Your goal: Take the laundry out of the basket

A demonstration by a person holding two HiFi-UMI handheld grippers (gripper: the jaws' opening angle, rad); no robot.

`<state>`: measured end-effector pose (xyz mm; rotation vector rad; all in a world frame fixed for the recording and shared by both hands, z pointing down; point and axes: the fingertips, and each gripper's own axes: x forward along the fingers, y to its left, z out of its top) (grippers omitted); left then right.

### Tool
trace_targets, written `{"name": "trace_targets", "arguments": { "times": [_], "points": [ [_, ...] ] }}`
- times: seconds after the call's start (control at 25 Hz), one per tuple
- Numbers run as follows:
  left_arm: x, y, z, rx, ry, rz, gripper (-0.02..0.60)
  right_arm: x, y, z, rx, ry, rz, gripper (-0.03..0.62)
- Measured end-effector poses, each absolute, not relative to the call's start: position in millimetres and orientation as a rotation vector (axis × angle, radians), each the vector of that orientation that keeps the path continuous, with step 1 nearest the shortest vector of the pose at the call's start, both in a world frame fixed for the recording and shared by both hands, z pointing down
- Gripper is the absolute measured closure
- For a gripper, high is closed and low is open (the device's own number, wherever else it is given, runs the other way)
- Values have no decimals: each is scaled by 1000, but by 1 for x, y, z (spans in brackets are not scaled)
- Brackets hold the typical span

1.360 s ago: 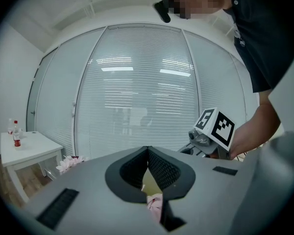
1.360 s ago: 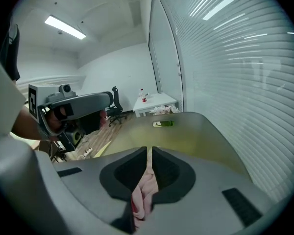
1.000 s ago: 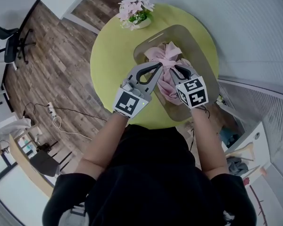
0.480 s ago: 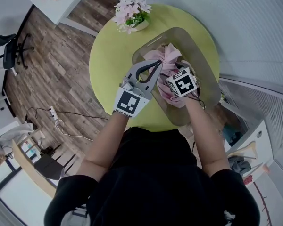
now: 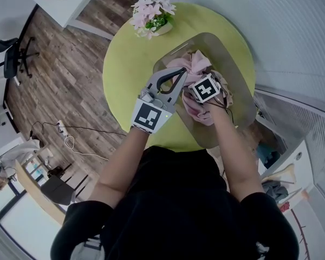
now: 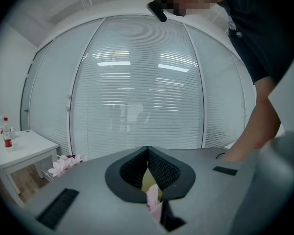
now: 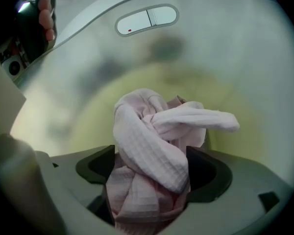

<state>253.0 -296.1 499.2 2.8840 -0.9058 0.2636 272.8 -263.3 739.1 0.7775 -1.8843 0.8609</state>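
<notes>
Compared with a second ago, the right tool (image 7: 149,156) sits lower and steeper inside the basket (image 5: 231,58) on the desk (image 5: 124,75). Its jaws have just been opening and stand wide around the pink laundry (image 7: 147,131) in the basket. Only the left gripper view shows the left tool (image 6: 147,153) with its tips together, at the basket's edge.

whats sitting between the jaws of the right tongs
A bunched pink cloth fills the gap of the right tongs, whose jaws have just been opening and stand wide apart around it. The right gripper view shows this.
</notes>
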Motion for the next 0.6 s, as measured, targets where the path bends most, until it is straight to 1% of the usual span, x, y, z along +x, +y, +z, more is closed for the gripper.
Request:
{"name": "trace_targets", "arguments": {
  "times": [0.4, 0.6],
  "points": [
    [258, -291, 498, 2970, -915, 308, 571, 265, -252, 775, 734, -1802, 920, 160],
    [255, -294, 498, 2941, -955, 279, 571, 259, -254, 785, 718, -1798, 876, 160]
  ]
}}
